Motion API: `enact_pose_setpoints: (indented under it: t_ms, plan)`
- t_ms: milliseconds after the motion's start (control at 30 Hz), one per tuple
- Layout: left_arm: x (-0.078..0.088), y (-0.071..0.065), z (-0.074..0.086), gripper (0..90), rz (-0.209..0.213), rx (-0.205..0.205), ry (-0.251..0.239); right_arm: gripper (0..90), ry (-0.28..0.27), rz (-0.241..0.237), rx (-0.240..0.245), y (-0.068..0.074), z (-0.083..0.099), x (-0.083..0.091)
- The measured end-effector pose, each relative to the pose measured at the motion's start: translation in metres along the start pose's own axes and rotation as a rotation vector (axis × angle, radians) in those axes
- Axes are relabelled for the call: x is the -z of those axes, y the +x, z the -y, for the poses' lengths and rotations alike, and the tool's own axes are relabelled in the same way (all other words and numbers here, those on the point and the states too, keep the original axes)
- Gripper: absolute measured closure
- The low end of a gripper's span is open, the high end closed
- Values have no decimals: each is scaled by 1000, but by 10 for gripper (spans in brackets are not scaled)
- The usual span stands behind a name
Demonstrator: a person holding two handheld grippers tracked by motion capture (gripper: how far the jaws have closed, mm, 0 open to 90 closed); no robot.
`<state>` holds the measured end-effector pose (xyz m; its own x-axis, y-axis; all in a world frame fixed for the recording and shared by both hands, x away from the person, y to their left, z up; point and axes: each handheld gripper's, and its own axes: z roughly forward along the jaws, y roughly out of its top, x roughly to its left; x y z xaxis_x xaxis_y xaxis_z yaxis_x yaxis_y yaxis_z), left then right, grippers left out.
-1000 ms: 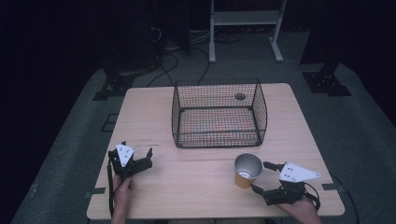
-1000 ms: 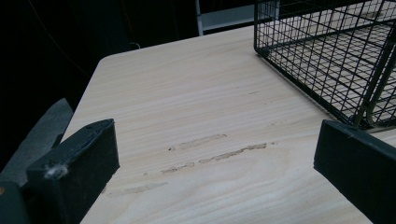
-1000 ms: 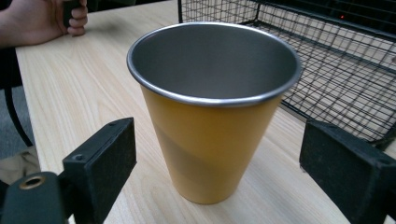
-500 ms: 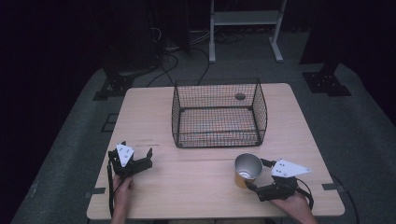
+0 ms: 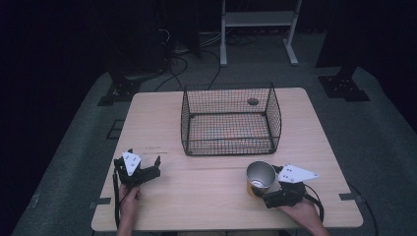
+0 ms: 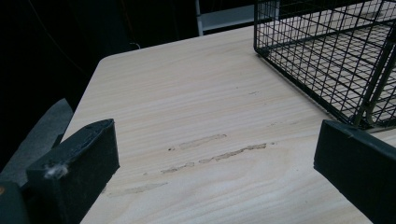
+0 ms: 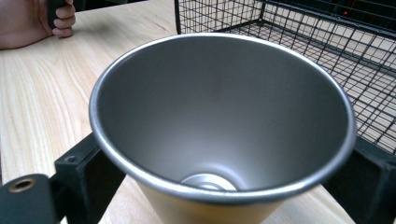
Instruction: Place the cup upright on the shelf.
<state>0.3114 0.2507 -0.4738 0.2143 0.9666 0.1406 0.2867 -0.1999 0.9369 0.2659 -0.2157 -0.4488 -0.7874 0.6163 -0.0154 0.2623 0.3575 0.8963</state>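
A metal cup (image 5: 260,176) with an orange outer wall stands upright near the table's front right. My right gripper (image 5: 271,186) has one jaw on each side of it, pressed against the cup's lower wall. In the right gripper view the cup (image 7: 219,116) sits between the jaws, its empty steel inside facing the camera. At the front left my left gripper (image 5: 145,158) rests low over the wooden table (image 5: 196,196), open, with only bare wood between its jaws (image 6: 215,163).
A black wire basket (image 5: 231,142) stands at the table's middle back, empty; its corner shows in the left gripper view (image 6: 327,56) and behind the cup (image 7: 327,42). A white shelf frame (image 5: 258,19) stands on the floor beyond the table.
My right gripper has slid left toward the cup, bringing its jaws around it. The cup has stayed in place and the left gripper has not moved.
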Motion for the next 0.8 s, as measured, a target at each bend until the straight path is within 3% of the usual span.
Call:
enact_pose_setpoints:
  t_ms: [267, 367, 400, 800]
  plan:
    - [0, 0, 0, 0, 0, 0, 0, 76, -2, -2, -5, 0, -1, -4]
    - [0, 0, 0, 0, 0, 0, 0, 86, -14, -19, -15, 0, -1, -4]
    - [0, 0, 0, 0, 1, 1, 0, 127, -21, -24, -19, 0, -1, -3]
    - [0, 0, 0, 0, 1, 4, -1, 129, -21, -57, -29, -4, -9, 1]
